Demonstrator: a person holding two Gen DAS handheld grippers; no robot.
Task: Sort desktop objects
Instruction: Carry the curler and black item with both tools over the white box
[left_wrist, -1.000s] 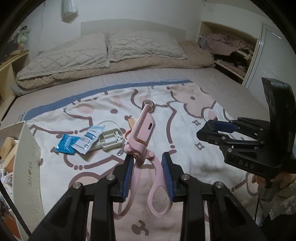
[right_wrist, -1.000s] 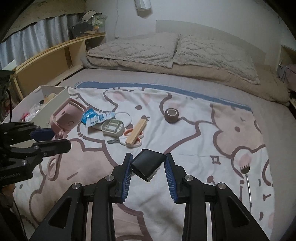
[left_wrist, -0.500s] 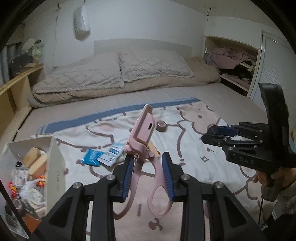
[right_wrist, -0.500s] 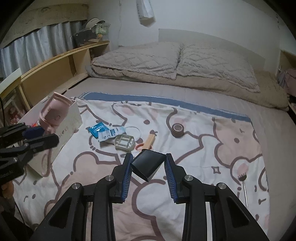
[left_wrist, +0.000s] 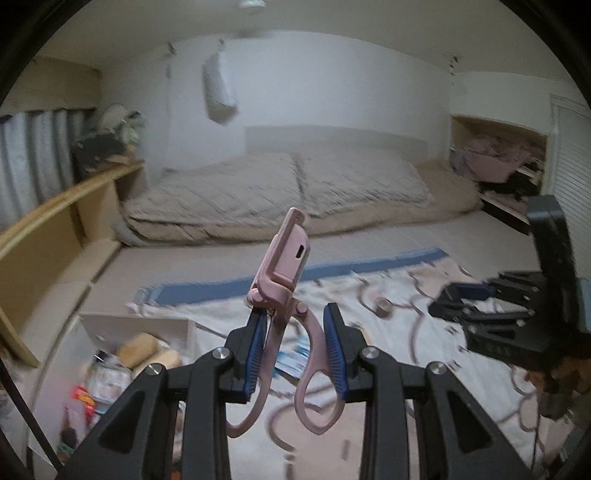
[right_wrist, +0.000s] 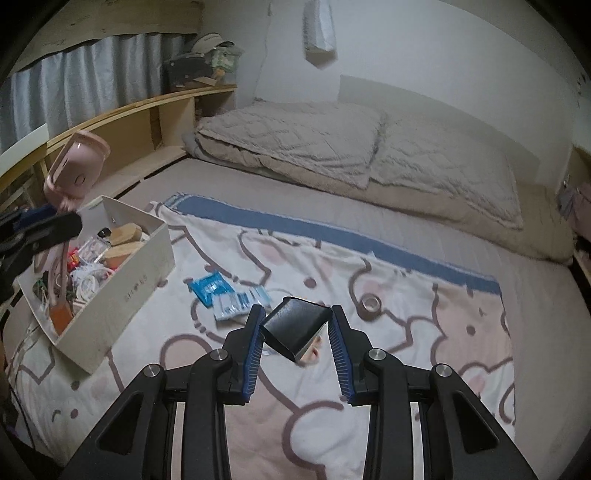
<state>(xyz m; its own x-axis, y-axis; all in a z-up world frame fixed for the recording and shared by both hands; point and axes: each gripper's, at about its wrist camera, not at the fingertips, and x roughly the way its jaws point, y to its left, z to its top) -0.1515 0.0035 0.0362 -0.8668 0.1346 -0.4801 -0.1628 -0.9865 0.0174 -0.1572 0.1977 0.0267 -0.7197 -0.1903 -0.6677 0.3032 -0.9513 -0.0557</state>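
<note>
My left gripper (left_wrist: 295, 332) is shut on a pink folding phone stand (left_wrist: 284, 273) and holds it in the air; the stand also shows in the right wrist view (right_wrist: 75, 166), above the open white box (right_wrist: 122, 291). My right gripper (right_wrist: 297, 328) is shut on a flat black case (right_wrist: 295, 325), held above the blanket; the case also shows at the right of the left wrist view (left_wrist: 554, 251). Blue packets (right_wrist: 229, 293) and a roll of tape (right_wrist: 371, 303) lie on the blanket.
The white box holds several small items and stands at the blanket's left edge, also seen in the left wrist view (left_wrist: 110, 325). A patterned blanket (right_wrist: 406, 288) covers the bed. Pillows (right_wrist: 332, 144) lie at the head. A wooden shelf (right_wrist: 129, 122) runs along the left.
My left gripper has lifted the pink stand and swung left until it is over the white box. My right gripper has risen with the black case.
</note>
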